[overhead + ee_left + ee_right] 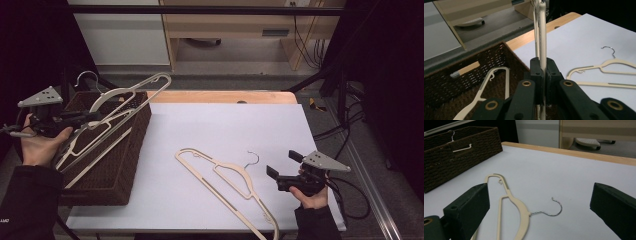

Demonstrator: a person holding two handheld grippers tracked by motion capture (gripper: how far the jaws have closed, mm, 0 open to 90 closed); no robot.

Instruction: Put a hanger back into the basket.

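Note:
My left gripper (90,118) hovers over the brown wicker basket (134,150) at the table's left, shut on a cream hanger (156,78). In the left gripper view the jaws clamp that hanger's thin bar (542,42), which stands on edge and rises past them. A second cream hanger (496,75) lies inside the basket. Another cream hanger (235,176) with a metal hook lies flat on the white table top (225,125). My right gripper (283,164) rests just right of it, open, with nothing between its jaws. In the right gripper view this hanger (520,211) lies between and beyond the jaws.
The basket (461,152) fills the table's left side, with a hanger hook (451,133) poking above its rim. A wooden strip (225,96) borders the far edge. Cables (350,200) trail off the right side, with dark frame bars around.

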